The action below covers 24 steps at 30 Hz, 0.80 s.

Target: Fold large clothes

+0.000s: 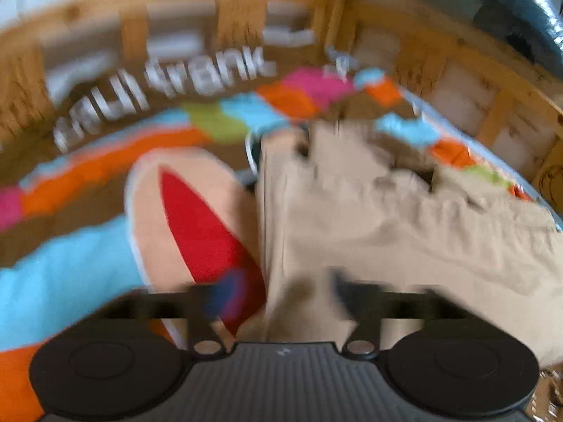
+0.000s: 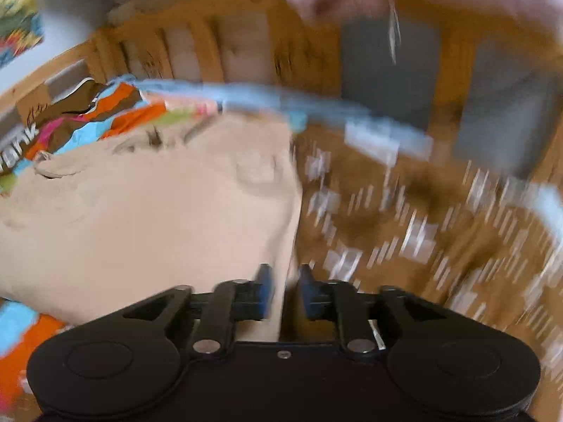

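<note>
Beige garment [image 2: 147, 218], soft and light by its wrinkles, draped over the patterned bedspread [image 1: 70, 274] of the bed. Right hand-held gripper [image 2: 285, 292] pinches its right edge; left hand-held gripper [image 1: 281, 302] grips bunched cloth (blurred, state uncertain). Hold at hems or corners.

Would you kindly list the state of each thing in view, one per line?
Beige garment: rumpled, spread on the bedcover, edge between the right gripper's fingers.
Bedcover: laid out, wrinkled near the far edge.
Right gripper: nearly closed on the garment's edge.
Left gripper: blurred, fingers apart, cloth between them.
</note>
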Tool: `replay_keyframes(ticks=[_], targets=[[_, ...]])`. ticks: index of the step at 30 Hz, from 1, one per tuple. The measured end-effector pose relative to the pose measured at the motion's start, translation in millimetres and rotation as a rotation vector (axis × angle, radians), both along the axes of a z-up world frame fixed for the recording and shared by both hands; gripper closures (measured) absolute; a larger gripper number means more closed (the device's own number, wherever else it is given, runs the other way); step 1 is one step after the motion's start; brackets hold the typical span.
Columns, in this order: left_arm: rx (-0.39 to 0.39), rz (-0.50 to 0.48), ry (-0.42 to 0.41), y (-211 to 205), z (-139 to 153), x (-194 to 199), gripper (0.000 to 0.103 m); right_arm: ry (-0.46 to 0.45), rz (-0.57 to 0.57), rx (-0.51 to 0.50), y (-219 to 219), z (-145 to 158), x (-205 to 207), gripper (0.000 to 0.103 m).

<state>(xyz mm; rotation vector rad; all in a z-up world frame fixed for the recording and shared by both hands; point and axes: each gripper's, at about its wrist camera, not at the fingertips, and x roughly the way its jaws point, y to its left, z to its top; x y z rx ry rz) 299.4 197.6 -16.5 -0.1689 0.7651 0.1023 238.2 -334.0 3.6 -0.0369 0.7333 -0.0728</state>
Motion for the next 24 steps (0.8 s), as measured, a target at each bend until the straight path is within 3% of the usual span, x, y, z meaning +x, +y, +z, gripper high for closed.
replay_keyframes(ticks=[1, 3, 6, 10, 12, 18, 22, 24], targets=[[0.065, 0.037, -0.082, -10.7, 9.1, -9.1, 0.016, -0.056, 0.032, -0.043, 9.4, 7.0, 0.2, 0.060], [0.154, 0.054, -0.172, -31.7, 21.1, -13.4, 0.016, -0.152, 0.139, -0.113, 38.3, 14.1, 6.7, 0.058], [0.179, -0.006, -0.260, -71.7, 29.8, -0.2, 0.014, -0.225, 0.272, -0.167, 85.7, 7.9, 27.6, 0.053], [0.180, -0.147, -0.248, -134.6, 12.2, 49.2, 0.014, -0.283, 0.342, -0.193, 134.5, -12.5, 68.0, 0.047], [0.164, -0.173, -0.207, -159.8, -6.0, 79.0, 0.014, -0.278, 0.342, -0.206, 146.0, -20.0, 84.9, 0.046], [0.127, -0.094, -0.151, -172.1, -53.8, 117.9, 0.009, -0.152, 0.288, -0.198, 141.6, -65.0, 124.6, 0.048], [0.134, -0.090, -0.179, -166.5, -73.6, 109.3, 0.006, -0.187, 0.257, -0.214, 148.3, -87.7, 119.9, 0.045], [0.127, -0.095, -0.177, -164.7, -69.9, 110.7, 0.006, -0.201, 0.263, -0.223, 149.7, -87.4, 118.5, 0.045]])
